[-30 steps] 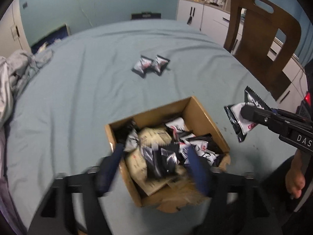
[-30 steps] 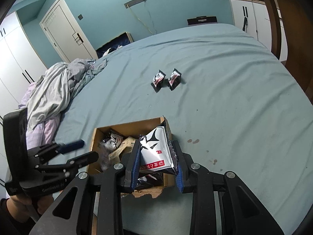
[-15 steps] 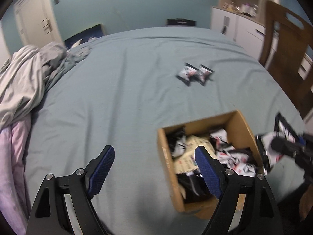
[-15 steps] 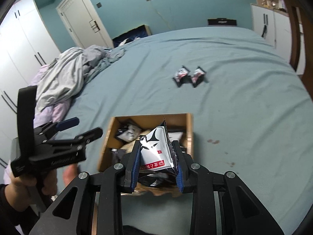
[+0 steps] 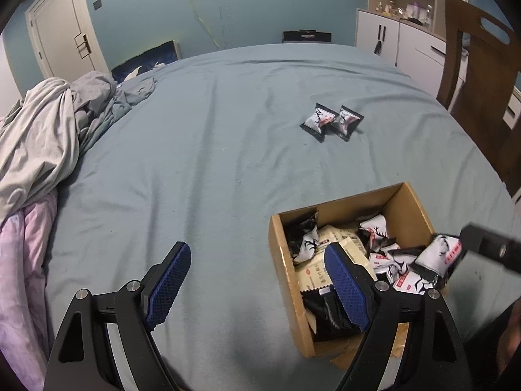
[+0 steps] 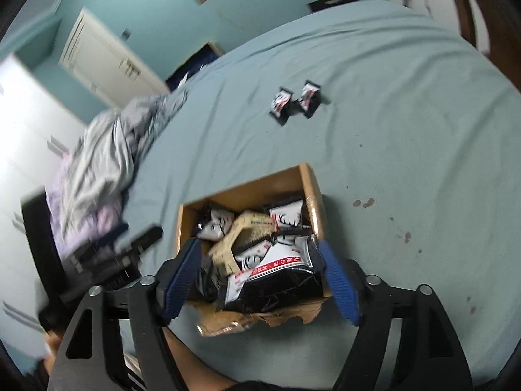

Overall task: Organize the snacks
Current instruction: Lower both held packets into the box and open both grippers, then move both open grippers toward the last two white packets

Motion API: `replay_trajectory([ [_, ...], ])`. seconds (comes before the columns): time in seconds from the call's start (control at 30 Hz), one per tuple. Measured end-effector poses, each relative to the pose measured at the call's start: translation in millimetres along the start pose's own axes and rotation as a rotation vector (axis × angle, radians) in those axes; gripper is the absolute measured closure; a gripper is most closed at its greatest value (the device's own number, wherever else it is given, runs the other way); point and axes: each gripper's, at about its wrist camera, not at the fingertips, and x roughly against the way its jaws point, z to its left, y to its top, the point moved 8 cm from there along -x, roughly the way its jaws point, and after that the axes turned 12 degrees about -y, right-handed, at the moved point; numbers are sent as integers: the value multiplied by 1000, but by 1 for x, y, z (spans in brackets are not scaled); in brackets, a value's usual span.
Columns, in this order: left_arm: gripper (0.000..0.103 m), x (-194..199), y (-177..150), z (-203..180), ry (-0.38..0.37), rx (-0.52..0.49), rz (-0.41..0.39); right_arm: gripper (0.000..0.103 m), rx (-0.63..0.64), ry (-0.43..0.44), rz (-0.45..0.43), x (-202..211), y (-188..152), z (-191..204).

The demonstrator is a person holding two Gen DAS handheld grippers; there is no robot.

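Bed carries box; right hand-held gripper spread wide just above it, packet dropped in between. Left hand-held gripper apart, empty, beside box; two packets wait far ahead.

Bed: box, two packets, blanket.

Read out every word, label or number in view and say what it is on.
No text can be quoted as it reads.
Red band on the black-and-white packet in the cardboard box: Chinese characters, too blurred to read.
Beige packets: printed lines, too small to read.
Two packets on the bedsheet: red labels, too small to read.
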Motion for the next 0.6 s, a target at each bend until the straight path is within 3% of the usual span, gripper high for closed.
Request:
replay_trajectory([
  [0.17,18,1,0,1,-6,11,1,28,-36,-14,-10,5,-5,-5],
  [0.37,18,0,1,2,-4,17,0,28,63,134,48,8,-11,20],
  [0.47,18,0,0,3,1,22,1,28,8,151,26,16,-4,8],
  [0.6,18,3,1,3,4,22,-8,28,-108,277,74,24,-1,-8],
])
